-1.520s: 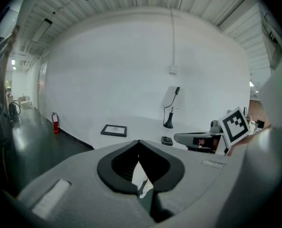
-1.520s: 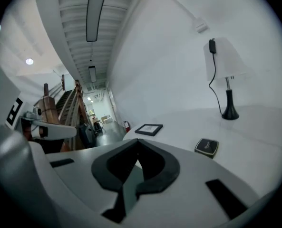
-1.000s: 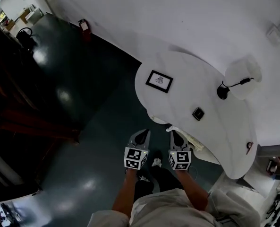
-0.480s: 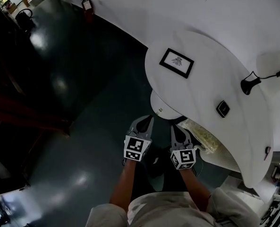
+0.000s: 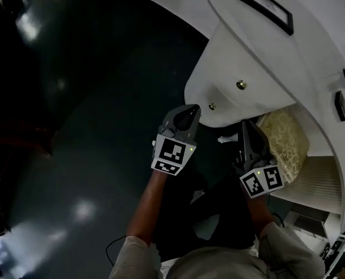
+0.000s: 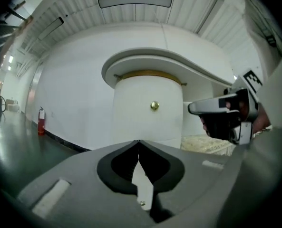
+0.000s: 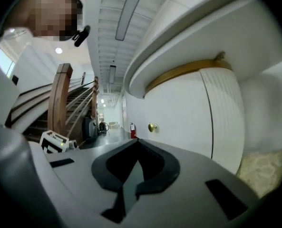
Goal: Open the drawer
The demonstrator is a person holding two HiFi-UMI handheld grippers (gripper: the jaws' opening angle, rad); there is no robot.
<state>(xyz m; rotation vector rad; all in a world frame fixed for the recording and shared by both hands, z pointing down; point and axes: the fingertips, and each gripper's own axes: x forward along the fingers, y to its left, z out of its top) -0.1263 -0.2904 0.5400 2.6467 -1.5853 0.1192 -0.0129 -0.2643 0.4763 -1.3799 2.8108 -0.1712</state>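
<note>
Item: we log the rounded white drawer (image 5: 242, 57) beneath the tabletop (image 5: 317, 45), its brass knob (image 6: 154, 105) straight ahead of and slightly above our left claw (image 6: 139, 142), closed and empty, which we judge nearer than our right claw (image 7: 137, 141), also closed and empty.

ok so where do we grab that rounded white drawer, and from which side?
By the small brass knob: it sticks out from the smooth curved front, which shows no lip to hook. Come in level and straight at the front, with one jaw on each side of the knob. The left tool faces it but is shut, so it would have to open first.
</note>
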